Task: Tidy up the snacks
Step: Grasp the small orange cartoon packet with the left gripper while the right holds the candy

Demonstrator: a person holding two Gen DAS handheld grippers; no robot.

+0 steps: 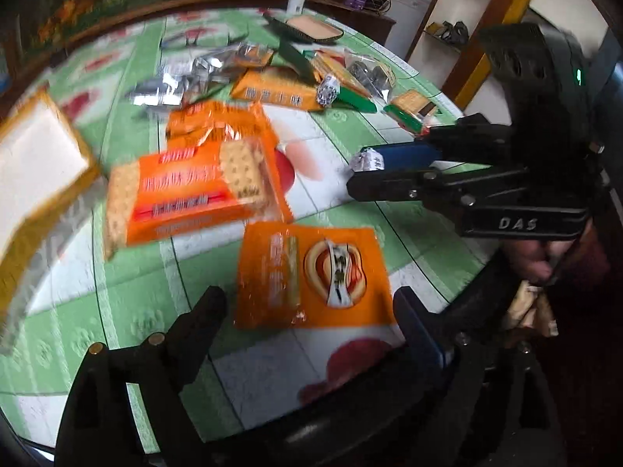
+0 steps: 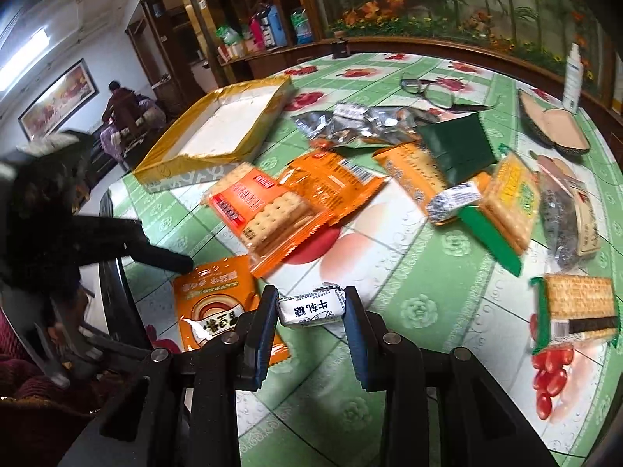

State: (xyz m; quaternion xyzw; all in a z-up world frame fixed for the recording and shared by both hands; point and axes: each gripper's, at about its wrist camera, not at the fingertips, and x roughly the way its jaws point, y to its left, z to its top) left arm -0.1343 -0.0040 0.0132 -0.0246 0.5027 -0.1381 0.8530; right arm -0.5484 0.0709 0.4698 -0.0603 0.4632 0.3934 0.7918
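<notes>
My left gripper is open and points down at the table. A flat orange snack packet lies on the cloth between its two fingers, which do not press on it. From the right wrist view, one left finger reaches to that packet's far edge. My right gripper is shut on a small white wrapped candy and holds it just above the table. The left wrist view shows this right gripper with the candy at its tips. An open yellow-rimmed box stands at the back left.
Orange cracker packs and silver, green and yellow packs lie piled mid-table. Glasses, an open glasses case and a white bottle are at the far side. The round table's dark edge is close by. A person sits far off.
</notes>
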